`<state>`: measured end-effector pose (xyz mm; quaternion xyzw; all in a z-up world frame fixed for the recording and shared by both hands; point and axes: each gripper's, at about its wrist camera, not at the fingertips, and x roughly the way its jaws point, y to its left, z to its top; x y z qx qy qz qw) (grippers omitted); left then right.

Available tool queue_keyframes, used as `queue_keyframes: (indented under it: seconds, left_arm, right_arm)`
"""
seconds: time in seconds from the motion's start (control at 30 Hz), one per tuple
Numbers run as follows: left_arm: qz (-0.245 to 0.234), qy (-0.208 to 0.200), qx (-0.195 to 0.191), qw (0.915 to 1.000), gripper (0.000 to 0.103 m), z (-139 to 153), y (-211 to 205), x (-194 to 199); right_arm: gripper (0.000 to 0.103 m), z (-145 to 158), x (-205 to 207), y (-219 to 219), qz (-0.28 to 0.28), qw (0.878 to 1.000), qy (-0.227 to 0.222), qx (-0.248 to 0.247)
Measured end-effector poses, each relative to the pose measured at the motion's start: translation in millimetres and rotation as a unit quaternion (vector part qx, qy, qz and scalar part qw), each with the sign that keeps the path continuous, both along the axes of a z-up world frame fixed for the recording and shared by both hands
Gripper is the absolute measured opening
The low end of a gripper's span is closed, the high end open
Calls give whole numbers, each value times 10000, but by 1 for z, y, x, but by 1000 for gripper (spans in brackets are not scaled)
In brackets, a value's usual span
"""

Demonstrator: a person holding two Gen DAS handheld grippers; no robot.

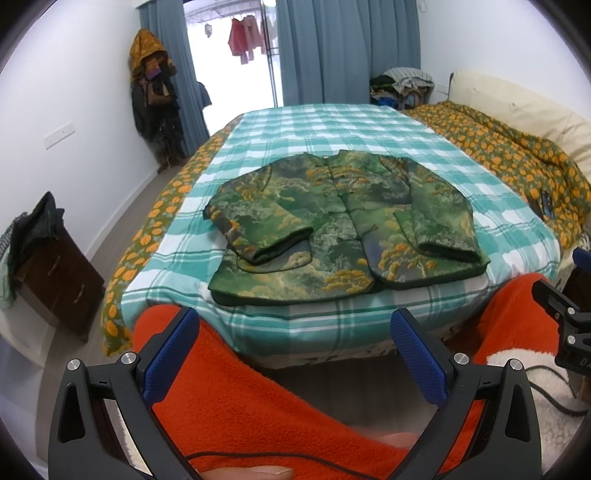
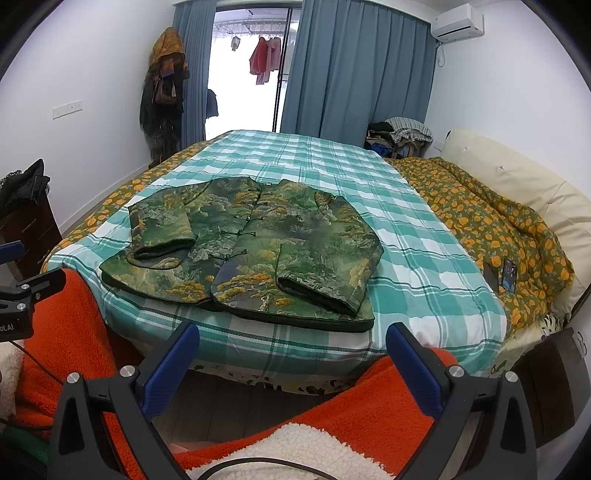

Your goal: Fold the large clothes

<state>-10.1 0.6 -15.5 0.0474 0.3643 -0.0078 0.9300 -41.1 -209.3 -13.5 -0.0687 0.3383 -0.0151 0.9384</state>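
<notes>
— Start at the far left. What have you got?

— A dark wooden nightstand (image 1: 61,275) by the wall, dark clothes heaped on top. Beyond it, coats hang in the corner (image 1: 153,99) beside the blue curtain (image 1: 347,51). Through the gap in the curtains, pink laundry (image 1: 242,37) hangs on a rail outside.

— And your left gripper?

— My left gripper (image 1: 293,356) is low at the foot of the bed, jaws spread wide, nothing between the blue pads (image 1: 171,360). Under them lies orange fleece (image 1: 258,402), and a black cable crosses it.

— Where's the garment?

— The green printed jacket (image 1: 343,221) lies flat on the teal checked sheet (image 1: 332,129), near the foot edge of the bed, front up, fastened down the middle. Both sleeves are folded in across the body, cuffs toward me.

— Now the right side.

— My right gripper (image 2: 291,362) sits level with the left one, jaws just as wide, holding nothing. From here the jacket (image 2: 258,251) sits left of centre, well clear of my pads. White sherpa lining (image 2: 295,446) shows beneath me, against the orange.

— Further right?

— An orange-flowered quilt (image 2: 491,225) is bunched along the sheet's right edge, with a phone (image 2: 508,275) resting on it. A cream headboard (image 2: 524,192) stands behind, and an air conditioner (image 2: 458,22) is mounted high on the wall.
</notes>
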Motion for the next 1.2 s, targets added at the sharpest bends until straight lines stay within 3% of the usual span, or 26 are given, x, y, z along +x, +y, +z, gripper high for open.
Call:
queue_keyframes:
  seconds: [1.2]
  left_arm:
    - [2, 92, 53, 9999, 103, -5, 0, -1]
  right_arm:
    - [103, -7, 0, 2, 5, 10000, 65, 35]
